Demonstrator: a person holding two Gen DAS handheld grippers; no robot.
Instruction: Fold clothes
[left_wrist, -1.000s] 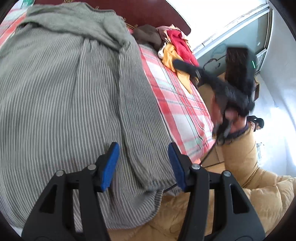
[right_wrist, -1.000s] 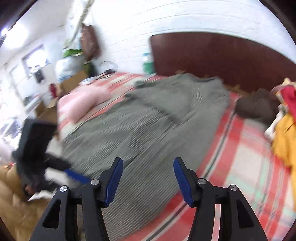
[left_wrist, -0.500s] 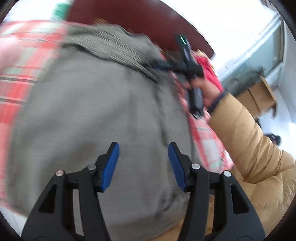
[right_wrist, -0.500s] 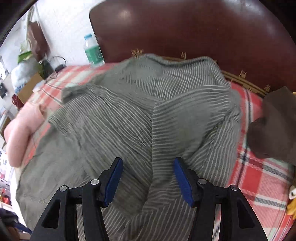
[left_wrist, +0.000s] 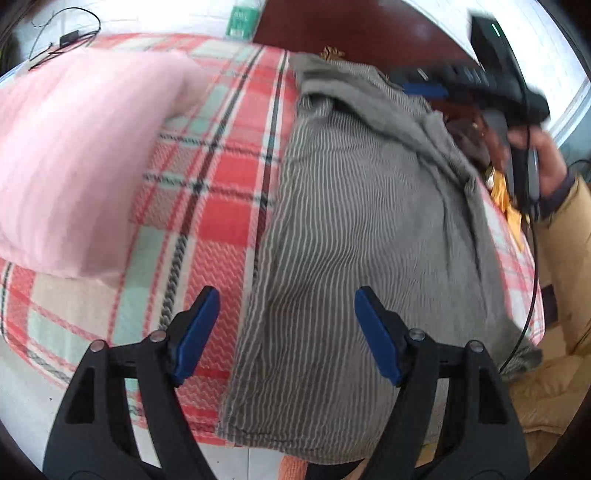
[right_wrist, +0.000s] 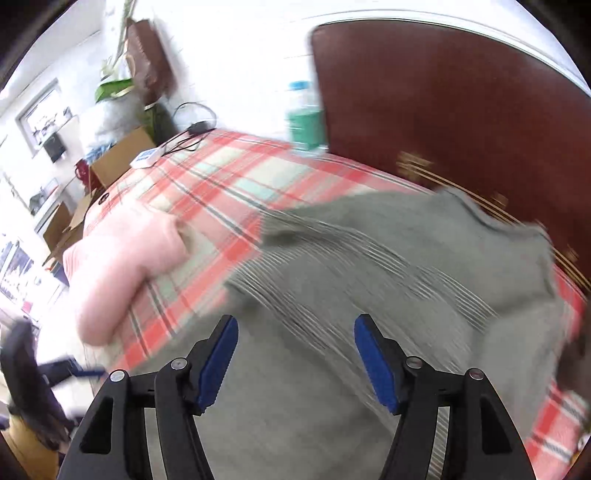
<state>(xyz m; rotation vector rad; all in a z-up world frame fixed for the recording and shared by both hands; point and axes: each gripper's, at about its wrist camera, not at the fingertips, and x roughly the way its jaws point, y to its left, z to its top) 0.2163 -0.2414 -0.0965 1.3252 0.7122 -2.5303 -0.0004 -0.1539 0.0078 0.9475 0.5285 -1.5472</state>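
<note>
A grey striped garment (left_wrist: 354, 229) lies spread lengthwise on a red plaid bed cover (left_wrist: 214, 192); it also shows, blurred, in the right wrist view (right_wrist: 388, 280). My left gripper (left_wrist: 286, 332) is open and empty above the garment's near hem and left edge. My right gripper (right_wrist: 293, 354) is open and empty above the garment's far part near the headboard; it also shows in the left wrist view (left_wrist: 480, 85), held over the garment's upper end.
A pink pillow (left_wrist: 70, 158) lies on the bed left of the garment. A dark red headboard (right_wrist: 443, 110) stands behind, with a green-labelled bottle (right_wrist: 304, 118) beside it. Brown and yellow clothes (left_wrist: 506, 192) lie at the right. Cardboard boxes (right_wrist: 118, 158) stand beyond the bed.
Both grippers swung left. The left view now takes in the pillow and the garment's left edge; the right view turned from the garment's top toward the pillow side. Both stayed open.
</note>
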